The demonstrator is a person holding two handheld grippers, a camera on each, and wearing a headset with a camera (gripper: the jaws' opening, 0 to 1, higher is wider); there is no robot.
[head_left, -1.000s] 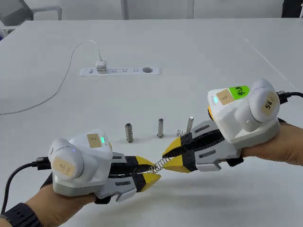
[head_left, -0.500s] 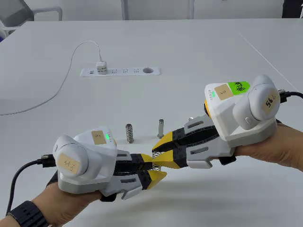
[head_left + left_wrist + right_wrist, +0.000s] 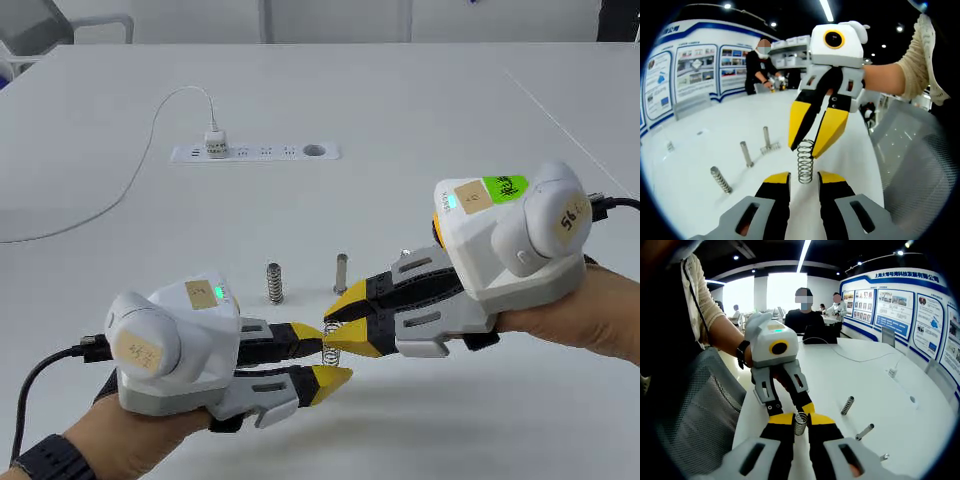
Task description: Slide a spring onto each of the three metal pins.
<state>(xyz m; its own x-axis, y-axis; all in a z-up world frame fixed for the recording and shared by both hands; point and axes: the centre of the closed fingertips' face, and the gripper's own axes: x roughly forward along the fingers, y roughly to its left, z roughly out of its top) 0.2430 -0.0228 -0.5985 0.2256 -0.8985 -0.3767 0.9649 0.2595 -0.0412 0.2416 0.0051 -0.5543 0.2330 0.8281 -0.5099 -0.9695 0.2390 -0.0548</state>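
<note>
Handover in air, above counter (image 3: pixel 420 110): right hand-held gripper (image 3: pixel 332 327) clamped on spring (image 3: pixel 805 161) top, prob. to carry it to bare pin (image 3: pixel 340 272). Left hand-held gripper (image 3: pixel 335 353) jaws apart, seems released.

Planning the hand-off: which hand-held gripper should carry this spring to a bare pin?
Right. The right hand-held gripper pinches the spring, while the left hand-held gripper has its jaws open around it. A bare pin stands just beyond the right one's tips.
</note>
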